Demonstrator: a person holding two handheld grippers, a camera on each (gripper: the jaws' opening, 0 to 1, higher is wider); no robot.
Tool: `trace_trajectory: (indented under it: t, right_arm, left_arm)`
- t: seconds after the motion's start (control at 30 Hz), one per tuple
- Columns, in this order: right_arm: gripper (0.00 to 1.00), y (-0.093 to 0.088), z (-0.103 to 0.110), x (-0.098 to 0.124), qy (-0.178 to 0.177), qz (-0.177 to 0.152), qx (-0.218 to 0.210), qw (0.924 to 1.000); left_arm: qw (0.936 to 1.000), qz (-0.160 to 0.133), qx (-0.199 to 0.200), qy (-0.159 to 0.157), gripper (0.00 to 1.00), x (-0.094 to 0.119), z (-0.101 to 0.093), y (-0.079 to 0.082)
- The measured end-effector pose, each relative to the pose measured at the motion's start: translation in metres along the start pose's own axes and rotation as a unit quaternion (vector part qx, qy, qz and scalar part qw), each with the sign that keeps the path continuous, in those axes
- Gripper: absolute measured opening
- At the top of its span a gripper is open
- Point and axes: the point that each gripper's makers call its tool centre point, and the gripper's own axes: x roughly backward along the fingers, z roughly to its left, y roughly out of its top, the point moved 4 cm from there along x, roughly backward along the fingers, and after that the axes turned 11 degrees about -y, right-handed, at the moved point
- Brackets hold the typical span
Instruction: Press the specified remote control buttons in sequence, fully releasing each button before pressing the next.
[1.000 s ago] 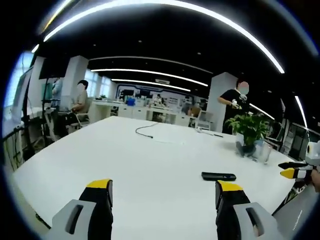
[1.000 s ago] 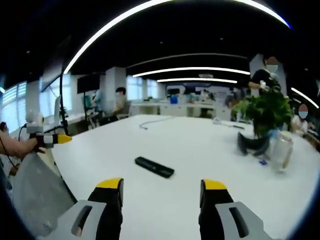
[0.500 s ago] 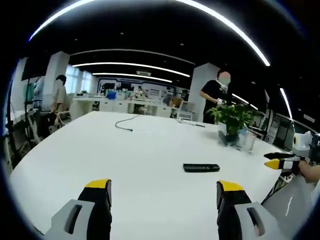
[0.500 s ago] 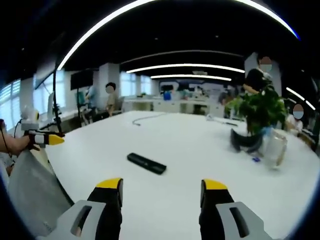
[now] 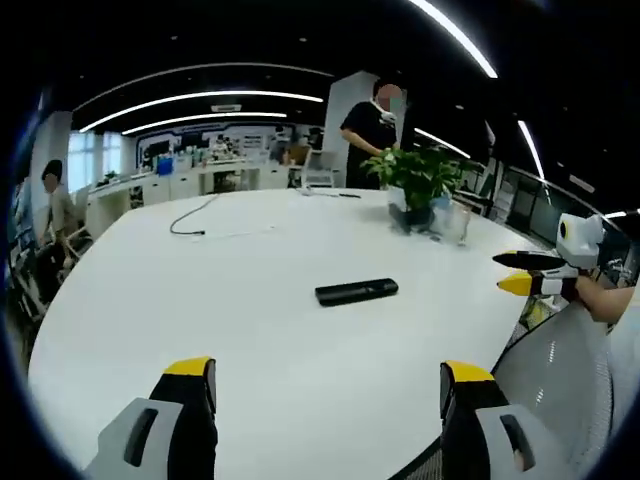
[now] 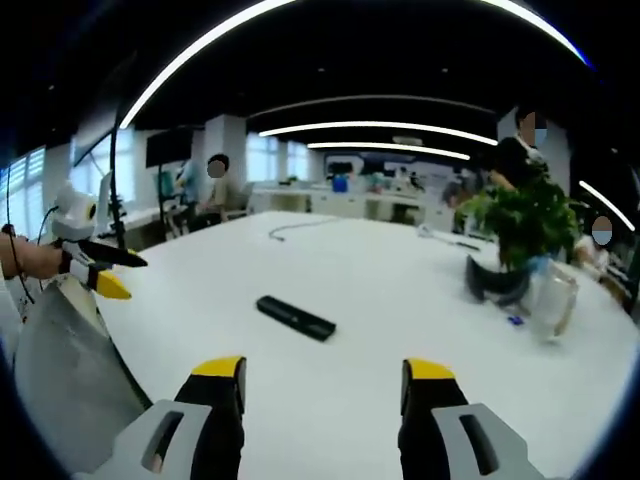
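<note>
A black remote control [image 5: 357, 291] lies flat on the white table [image 5: 200, 300], past the middle of it. My left gripper [image 5: 327, 370] is open above the table's near edge, well short of the remote, with nothing between its jaws. In the left gripper view my right gripper [image 5: 500, 272] comes in from the right, open, off the table's edge. In the right gripper view the remote [image 6: 295, 317] lies ahead and slightly left of my open, empty right gripper [image 6: 325, 368]. The left gripper [image 6: 137, 278] shows at the left, open, held by a hand.
A potted plant [image 5: 420, 180] and a glass jar [image 5: 455, 222] stand at the table's far right; a thin cable [image 5: 195, 222] lies at the far side. A grey mesh chair back [image 5: 570, 370] is by the near edge. A person [image 5: 370, 125] stands behind the plant.
The left gripper view has swung right, so the remote and plant sit further left in it. The remote has not moved on the table. Both grippers stay open.
</note>
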Motion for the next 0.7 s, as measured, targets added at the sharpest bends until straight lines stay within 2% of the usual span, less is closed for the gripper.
trace_trajectory:
  t: [0.17,0.47,0.57,0.7]
  right_arm:
    - [0.61,0.000,0.001,0.000,0.002,-0.003,0.003,1.0000]
    - [0.60,0.001,0.003,0.002,0.009,-0.008,0.008,0.9999]
    - [0.60,0.002,0.001,0.003,0.003,-0.010,0.006,0.9999]
    - [0.59,0.002,-0.004,0.004,-0.008,-0.011,-0.005,0.9999]
  left_arm:
    - [0.9980,0.040,0.019,-0.046,0.95,-0.021,-0.013,-0.009]
    - [0.9957,0.052,-0.001,-0.077,0.92,-0.051,-0.019,0.003]
    - [0.9932,0.067,-0.016,-0.094,0.91,-0.063,-0.021,0.005]
    - [0.9868,0.101,-0.055,-0.115,0.89,-0.079,-0.020,0.007]
